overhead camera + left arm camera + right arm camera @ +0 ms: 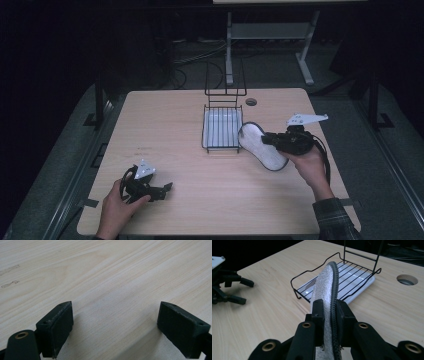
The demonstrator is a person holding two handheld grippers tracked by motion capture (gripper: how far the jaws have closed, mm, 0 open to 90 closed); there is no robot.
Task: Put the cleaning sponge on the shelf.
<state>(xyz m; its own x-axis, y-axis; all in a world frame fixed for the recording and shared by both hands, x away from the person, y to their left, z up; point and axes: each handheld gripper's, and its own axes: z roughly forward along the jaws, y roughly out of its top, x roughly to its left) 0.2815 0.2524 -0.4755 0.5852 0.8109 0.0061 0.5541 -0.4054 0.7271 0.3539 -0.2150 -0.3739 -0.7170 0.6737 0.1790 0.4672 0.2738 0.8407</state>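
Note:
A white fleecy insole (261, 145) with a dark rim hangs just right of the black wire rack (222, 127), its toe end near the rack's right side. My right gripper (272, 140) is shut on the insole. In the right gripper view both pads press on the insole (327, 282), which stands on edge and points toward the rack (352, 277). My left gripper (165, 190) rests near the table's front left, held by a hand. In the left gripper view its jaws stand wide apart over bare wood, one pad (58, 325) at the left, nothing between them.
The rack sits on a white tray (362, 285) at the table's middle back. A round cable hole (251, 102) lies behind and right of it. The left gripper (227, 287) shows far left in the right gripper view. A desk frame (270, 35) stands beyond the table.

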